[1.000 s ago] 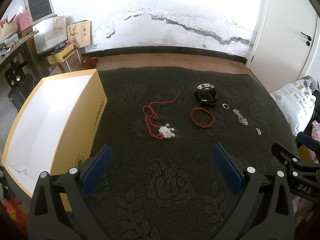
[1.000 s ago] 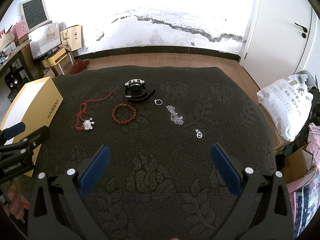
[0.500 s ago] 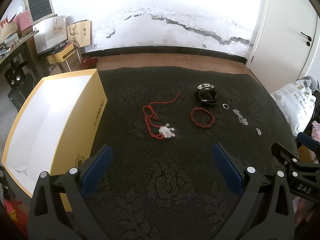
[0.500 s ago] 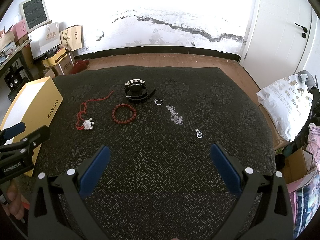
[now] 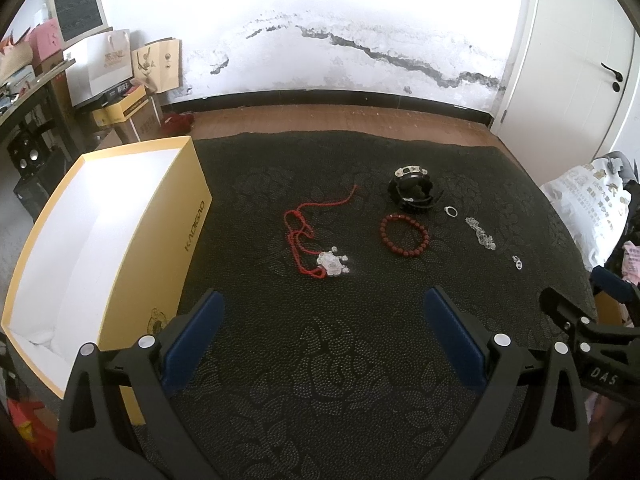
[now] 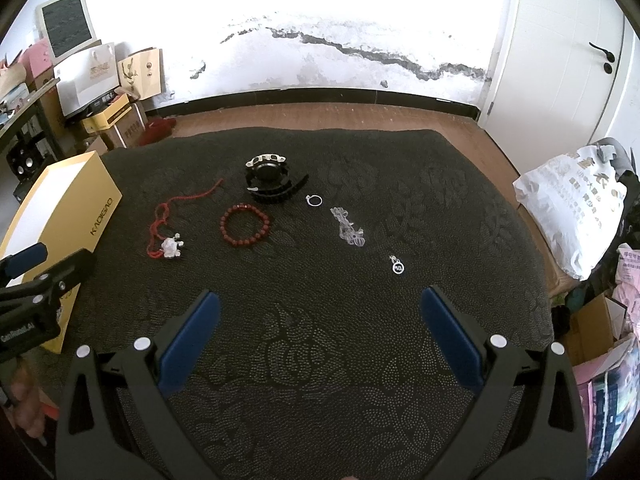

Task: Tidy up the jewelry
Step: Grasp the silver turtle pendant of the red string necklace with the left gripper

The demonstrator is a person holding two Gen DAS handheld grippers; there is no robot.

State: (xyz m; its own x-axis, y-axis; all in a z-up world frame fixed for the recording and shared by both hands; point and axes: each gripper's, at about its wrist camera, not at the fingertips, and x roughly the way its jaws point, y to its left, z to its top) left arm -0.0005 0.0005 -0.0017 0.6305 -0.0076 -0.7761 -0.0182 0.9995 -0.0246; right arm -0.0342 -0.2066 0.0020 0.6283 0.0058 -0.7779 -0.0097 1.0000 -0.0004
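**Left wrist view: nothing picked up yet, first reach pending**

Left wrist view shows your left gripper (image 5: 322,332) spread wide with nothing between its blue pads, held above the near part of the dark patterned cloth (image 5: 320,380); your right gripper (image 6: 320,332) is likewise fully apart and empty. All the jewelry lies loose on the cloth: the red cord necklace (image 5: 304,236) with its pale pendant, the red bead bracelet (image 5: 404,235), the black watch (image 5: 412,191), a small ring (image 5: 451,211), a silver chain (image 5: 480,233) and a small charm (image 5: 517,262); none touch one another, though the ring sits just beside the watch. The open yellow box (image 5: 192,220) stands at the cloth's left edge, its white inside apparently empty; I judge it the likely destination. So you are at the start. The necklace lies nearest the box, a sensible first pick for your left; lower the pads around the pendant, since the thin cord may slip; the charm and chain suit your right.
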